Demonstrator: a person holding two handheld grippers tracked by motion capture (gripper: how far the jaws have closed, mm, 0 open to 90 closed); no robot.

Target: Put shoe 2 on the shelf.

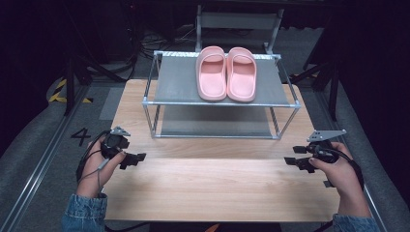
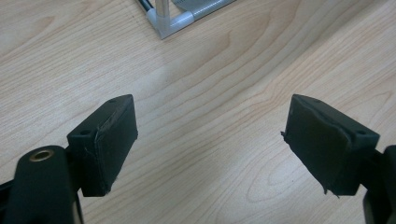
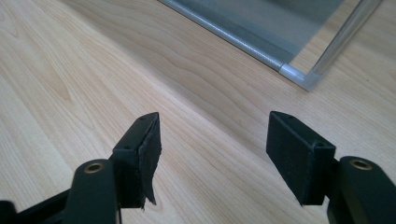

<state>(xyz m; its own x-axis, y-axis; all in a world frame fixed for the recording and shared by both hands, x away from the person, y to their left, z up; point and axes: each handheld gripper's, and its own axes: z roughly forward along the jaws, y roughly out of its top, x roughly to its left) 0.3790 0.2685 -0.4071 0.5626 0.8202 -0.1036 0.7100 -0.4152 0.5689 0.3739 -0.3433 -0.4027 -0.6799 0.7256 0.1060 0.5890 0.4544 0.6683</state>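
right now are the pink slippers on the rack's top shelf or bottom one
Top shelf: the pink rubber slippers sit side by side on the metal rack's upper grey tier.

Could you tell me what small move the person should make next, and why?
Probably raise the right tool forward toward the pink slippers on the rack's top shelf: both tools rest open and empty at the table edges, the left tool farther from the pair.

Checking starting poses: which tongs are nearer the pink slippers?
Roughly equal. Left tongs sit front-left, right tongs front-right of the pink slippers on the rack.
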